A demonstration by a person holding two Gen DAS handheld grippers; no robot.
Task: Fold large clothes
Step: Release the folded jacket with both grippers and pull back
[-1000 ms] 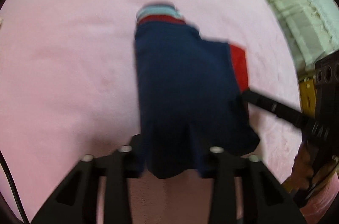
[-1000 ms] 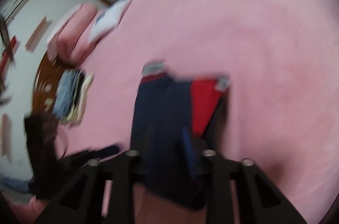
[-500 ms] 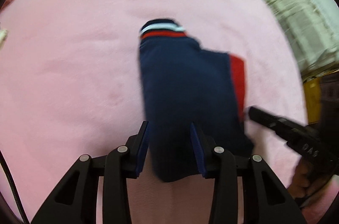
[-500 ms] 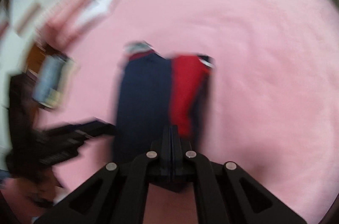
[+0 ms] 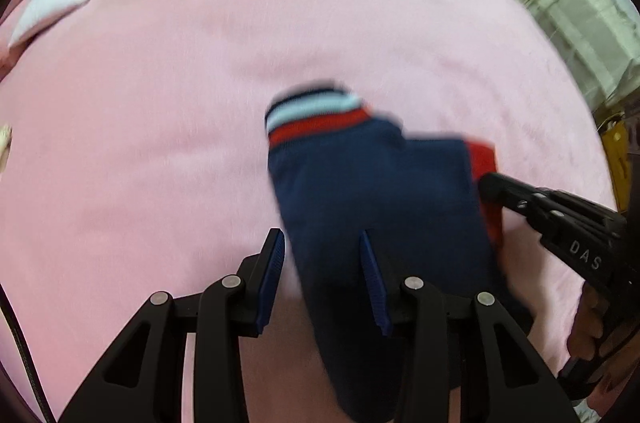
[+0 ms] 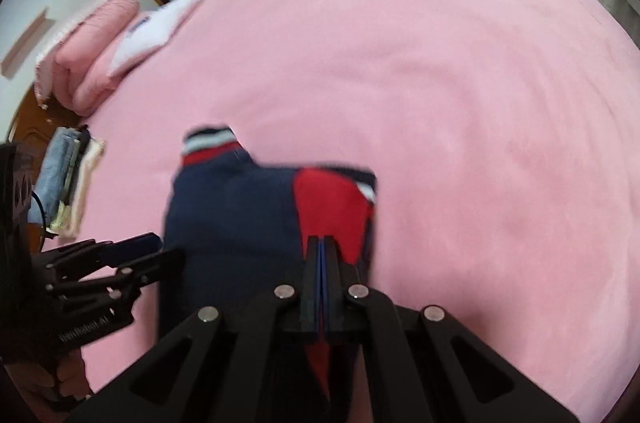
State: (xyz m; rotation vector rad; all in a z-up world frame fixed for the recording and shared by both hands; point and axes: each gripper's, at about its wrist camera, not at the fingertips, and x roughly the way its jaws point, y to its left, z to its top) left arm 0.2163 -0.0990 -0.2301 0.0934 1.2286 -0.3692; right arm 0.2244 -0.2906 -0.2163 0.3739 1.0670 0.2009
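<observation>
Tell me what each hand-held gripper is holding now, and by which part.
Neither visibly holds the sweater. Left hand-held gripper is open; right one is shut, apparently empty.

Changes over the last second. The left gripper (image 5: 322, 273), clamped on the near edge of the navy-and-red garment (image 5: 380, 207) a second ago, now stands with its jaws apart, the cloth lying loose between and over them. The right gripper (image 6: 321, 277), which then held cloth between spread fingers, has pressed its fingers together. The garment has settled flatter on the pink bed (image 6: 460, 83), and both views have steadied.
</observation>
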